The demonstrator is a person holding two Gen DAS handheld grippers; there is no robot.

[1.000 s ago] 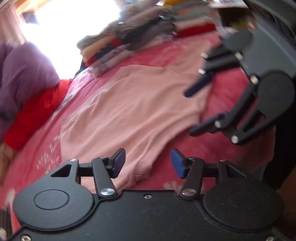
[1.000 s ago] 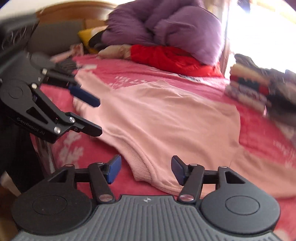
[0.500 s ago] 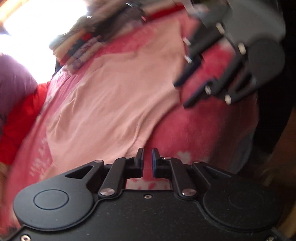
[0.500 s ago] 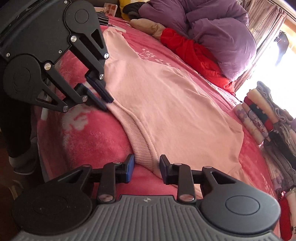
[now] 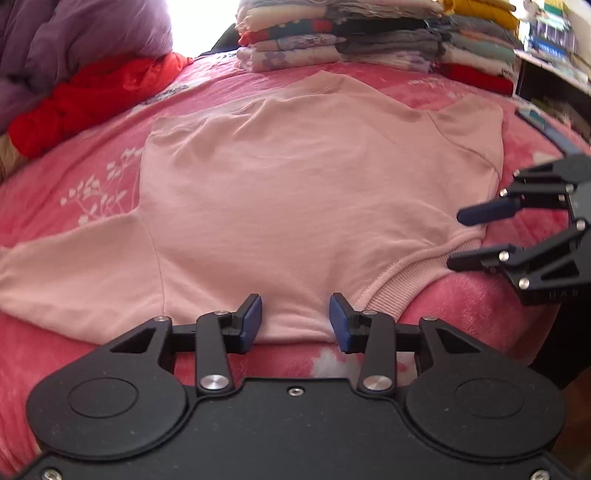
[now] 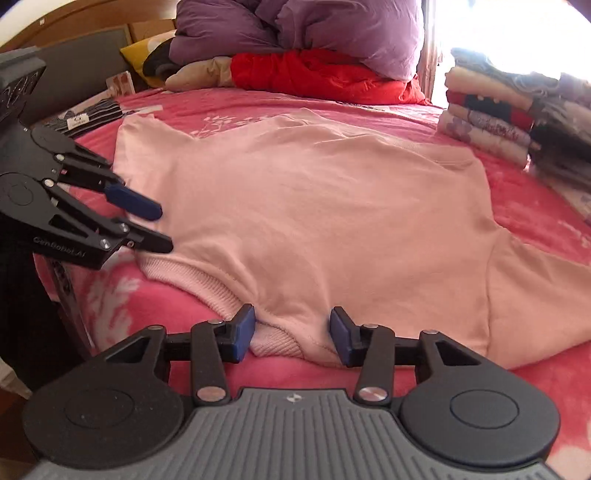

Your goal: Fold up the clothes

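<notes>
A pale pink sweatshirt (image 5: pixel 295 192) lies spread flat on the pink bedspread (image 5: pixel 74 177), its ribbed hem toward me; it also shows in the right wrist view (image 6: pixel 314 206). My left gripper (image 5: pixel 295 319) is open at the hem's near edge, the cloth lying between its blue pads. My right gripper (image 6: pixel 291 332) is open at the hem too, straddling a bunched bit of ribbing. Each gripper shows in the other's view: the right one (image 5: pixel 465 236) at the hem's right corner, the left one (image 6: pixel 155 225) at its left corner.
Stacks of folded clothes (image 5: pixel 369 40) line the far side of the bed, also in the right wrist view (image 6: pixel 517 122). A purple duvet (image 6: pixel 314 26) and a red garment (image 6: pixel 321 74) lie at the head end. The bed's near edge drops away below the grippers.
Both grippers have opened from nearly shut half a second ago. They have shifted along the hem and now straddle its edge, and the sweatshirt lies flatter.
</notes>
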